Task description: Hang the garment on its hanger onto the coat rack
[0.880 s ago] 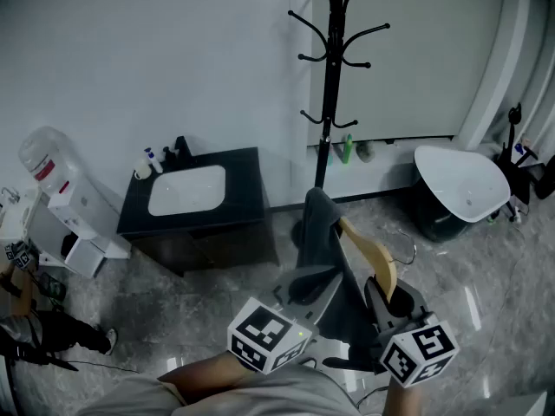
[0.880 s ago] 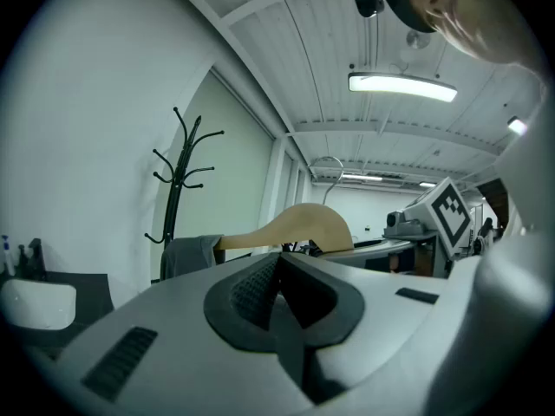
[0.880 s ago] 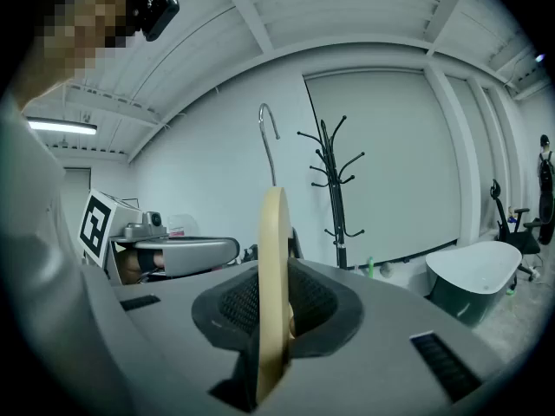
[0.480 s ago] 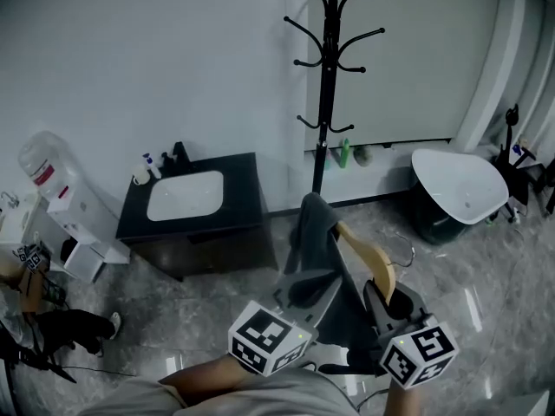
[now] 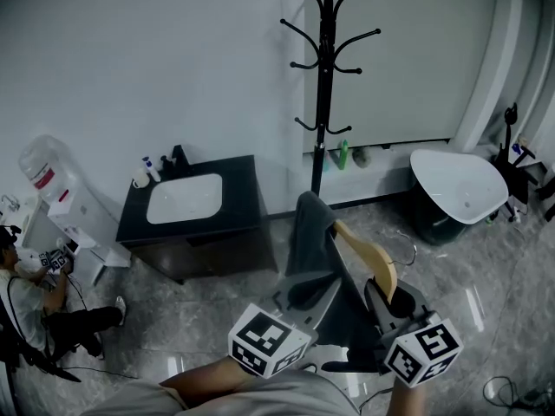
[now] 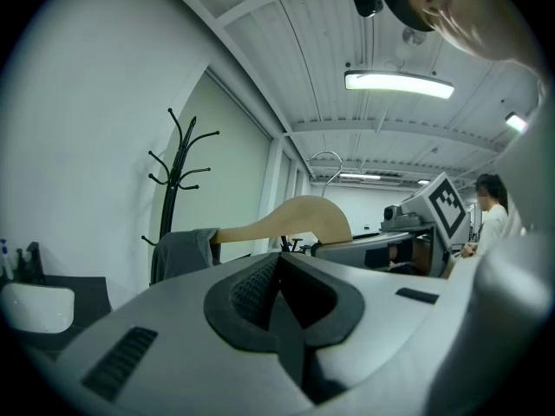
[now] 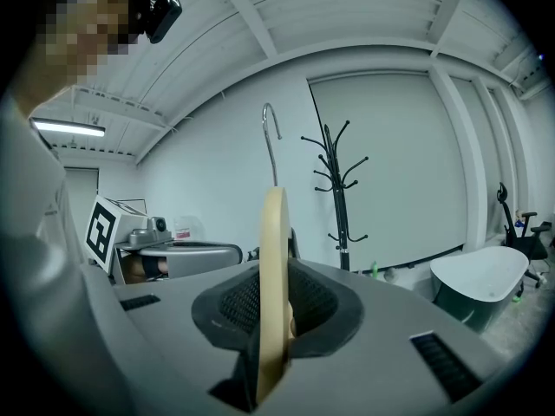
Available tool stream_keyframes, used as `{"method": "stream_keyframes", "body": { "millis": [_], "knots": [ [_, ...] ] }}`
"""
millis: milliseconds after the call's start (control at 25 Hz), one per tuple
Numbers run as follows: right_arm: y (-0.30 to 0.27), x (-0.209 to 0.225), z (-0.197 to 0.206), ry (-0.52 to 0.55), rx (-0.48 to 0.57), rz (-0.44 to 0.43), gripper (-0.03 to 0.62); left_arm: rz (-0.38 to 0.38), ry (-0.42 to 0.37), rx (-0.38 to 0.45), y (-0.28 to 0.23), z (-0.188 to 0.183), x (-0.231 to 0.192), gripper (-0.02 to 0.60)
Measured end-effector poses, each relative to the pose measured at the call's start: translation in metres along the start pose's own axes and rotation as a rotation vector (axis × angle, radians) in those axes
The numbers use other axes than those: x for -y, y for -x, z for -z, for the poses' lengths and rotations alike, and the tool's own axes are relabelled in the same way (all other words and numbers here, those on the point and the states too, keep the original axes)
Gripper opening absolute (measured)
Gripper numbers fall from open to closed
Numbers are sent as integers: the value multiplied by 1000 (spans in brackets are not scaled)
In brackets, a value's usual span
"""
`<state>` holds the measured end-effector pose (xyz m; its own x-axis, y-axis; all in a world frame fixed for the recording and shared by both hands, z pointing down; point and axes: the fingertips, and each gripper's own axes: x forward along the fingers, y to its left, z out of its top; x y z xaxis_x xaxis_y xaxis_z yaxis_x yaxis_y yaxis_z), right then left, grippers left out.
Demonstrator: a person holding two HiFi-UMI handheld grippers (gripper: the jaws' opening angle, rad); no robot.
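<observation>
A black coat rack (image 5: 324,68) stands against the far wall, well beyond both grippers. A wooden hanger (image 5: 371,256) with a metal hook (image 7: 270,137) carries a dark grey garment (image 5: 310,232) draped over its far left end. My right gripper (image 5: 392,300) is shut on the hanger's near end; the wood (image 7: 273,258) stands edge-on between its pads. My left gripper (image 5: 305,289) is just left of it, beside the cloth. In the left gripper view its jaws are shut, with no cloth showing between them. There the hanger (image 6: 295,222) and garment (image 6: 180,251) lie ahead.
A black cabinet with a white sink (image 5: 195,198) stands left of the rack. A white tub on a dark base (image 5: 460,185) is to its right, with bottles (image 5: 347,152) along the wall. A water dispenser (image 5: 56,189) and a seated person (image 5: 35,302) are at far left.
The coat rack sits slightly lower and further left in the head view. Both grippers and the hanger keep the same pose. The person at the left edge has shifted.
</observation>
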<state>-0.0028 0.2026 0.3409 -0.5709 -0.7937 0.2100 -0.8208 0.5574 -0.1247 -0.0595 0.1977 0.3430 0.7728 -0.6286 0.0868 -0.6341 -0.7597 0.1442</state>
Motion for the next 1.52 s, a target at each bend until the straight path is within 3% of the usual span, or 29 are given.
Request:
{"method": "stream_keyframes", "body": {
  "millis": [640,880,1200,1520],
  "knots": [
    [28,45,-22,42,35,-132,60,-13,-33,15,-41,-6,36,5],
    [35,82,-23,17,43,-129,60,15,-41,1,-74,-3,47,5],
    [1,125,-30,17,27,-109,60,34,-30,5,-120,-7,12,6],
    [-77,175,-55,31,-7,-160,60,62,-41,25,-190,-34,-67,6]
  ]
}}
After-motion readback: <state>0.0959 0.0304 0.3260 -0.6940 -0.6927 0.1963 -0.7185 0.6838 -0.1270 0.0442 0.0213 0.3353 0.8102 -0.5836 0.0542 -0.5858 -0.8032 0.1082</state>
